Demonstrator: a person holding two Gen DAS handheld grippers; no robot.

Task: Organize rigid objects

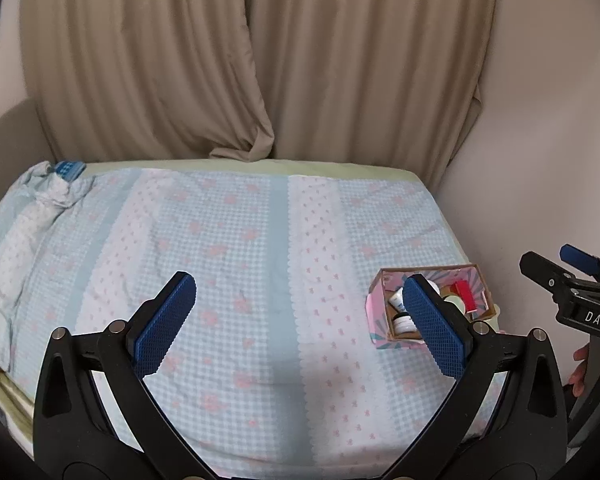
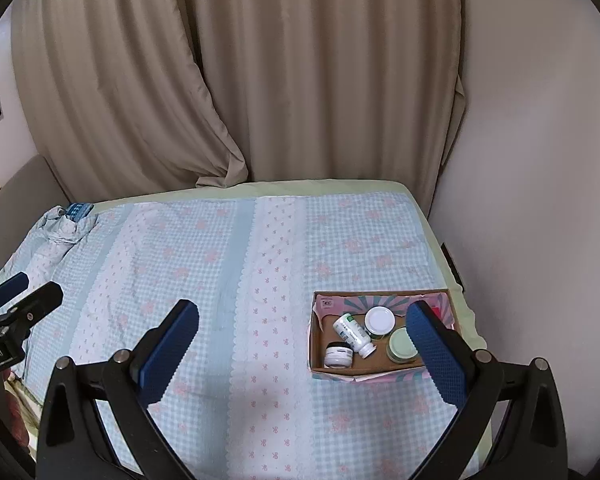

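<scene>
I am holding my left gripper (image 1: 300,316) with its jaws spread wide, nothing between them, over the checked bedspread (image 1: 228,248). Off my left jaw, a bunched fold of cloth is lying with a small blue item (image 1: 70,169) that I cannot make out. My right finger's blue pad (image 1: 434,320) is covering part of the cardboard box (image 1: 380,328), so its contents are showing only in pieces there.

My right gripper (image 2: 302,340) is likewise hanging with jaws wide apart and gripping nothing. The box (image 2: 320,340) is sitting beside my right jaw, whose pad is hiding its far right corner and something red. Inside I am seeing a small white jar (image 2: 339,354), a white bottle (image 2: 354,335) lying on its side, a white-lidded jar (image 2: 379,319) and a pale green-lidded jar (image 2: 402,345), packed close together.

Beige curtains (image 2: 280,80) are hanging beyond the bed, and a pale wall (image 2: 540,160) is running past my right jaw.
</scene>
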